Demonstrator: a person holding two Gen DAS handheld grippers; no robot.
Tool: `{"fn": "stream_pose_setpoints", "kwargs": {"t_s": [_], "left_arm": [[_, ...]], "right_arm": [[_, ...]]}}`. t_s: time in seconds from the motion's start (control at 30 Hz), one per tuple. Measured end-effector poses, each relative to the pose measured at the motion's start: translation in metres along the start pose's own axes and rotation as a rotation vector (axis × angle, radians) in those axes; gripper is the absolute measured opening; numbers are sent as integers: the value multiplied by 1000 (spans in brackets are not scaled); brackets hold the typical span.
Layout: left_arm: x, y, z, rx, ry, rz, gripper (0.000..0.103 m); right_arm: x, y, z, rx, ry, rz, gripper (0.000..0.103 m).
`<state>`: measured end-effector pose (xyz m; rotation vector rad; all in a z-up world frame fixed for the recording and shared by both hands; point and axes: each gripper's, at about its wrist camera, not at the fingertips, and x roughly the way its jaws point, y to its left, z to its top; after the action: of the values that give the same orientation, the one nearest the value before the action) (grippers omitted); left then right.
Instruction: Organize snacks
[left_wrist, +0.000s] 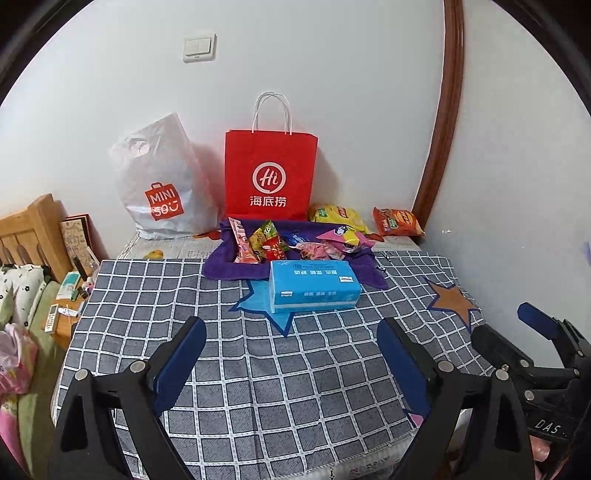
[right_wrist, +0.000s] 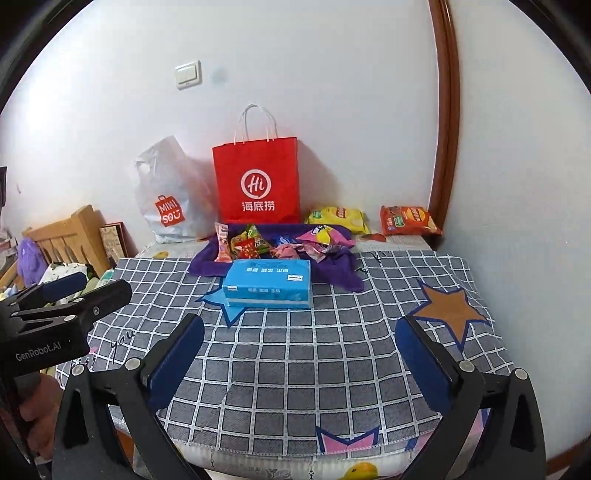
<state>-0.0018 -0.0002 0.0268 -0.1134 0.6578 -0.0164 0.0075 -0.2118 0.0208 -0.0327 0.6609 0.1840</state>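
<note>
Both grippers hover low over the near edge of the counter (left_wrist: 258, 387), jaws spread wide, nothing held: left gripper (left_wrist: 291, 354) on the left side, right gripper (right_wrist: 299, 354) beside it to the right. Checked grey cloth with star prints covers the counter.

Blue tissue pack (left_wrist: 314, 286) lies flat mid-counter, long axis left-right, touching the front edge of the purple towel (left_wrist: 229, 267). Snack pile (left_wrist: 291, 245) sits on the towel behind the tissue pack: pink long packet (left_wrist: 242, 242) at left end, long axis running near-to-far and leaning slightly; green-red packets, blue wrapper, pink-purple pouch at right end, all jumbled, touching.

Yellow chip bag (left_wrist: 338, 218) lies flat behind the towel, right of the red paper bag (left_wrist: 271, 173), long axis left-right. Orange chip bag (left_wrist: 399, 221) lies further right near the wall corner, apart from the yellow one, long axis left-right, slightly angled.

Red paper bag stands upright against the wall, handles up. White plastic bag (left_wrist: 162, 184) stands left of it.
</note>
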Motion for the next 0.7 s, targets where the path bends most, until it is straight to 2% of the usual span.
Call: {"fn": "stream_pose_setpoints", "kwargs": {"t_s": [0.17,0.7], "left_arm": [[2,1,0,-6,6,-6,94],[2,-1,-2,-3,9,-13,94]], "right_arm": [[-2,-5,1,33,-9,-2,102],[-7,-1,-1,18,-19,-4,102]]}}
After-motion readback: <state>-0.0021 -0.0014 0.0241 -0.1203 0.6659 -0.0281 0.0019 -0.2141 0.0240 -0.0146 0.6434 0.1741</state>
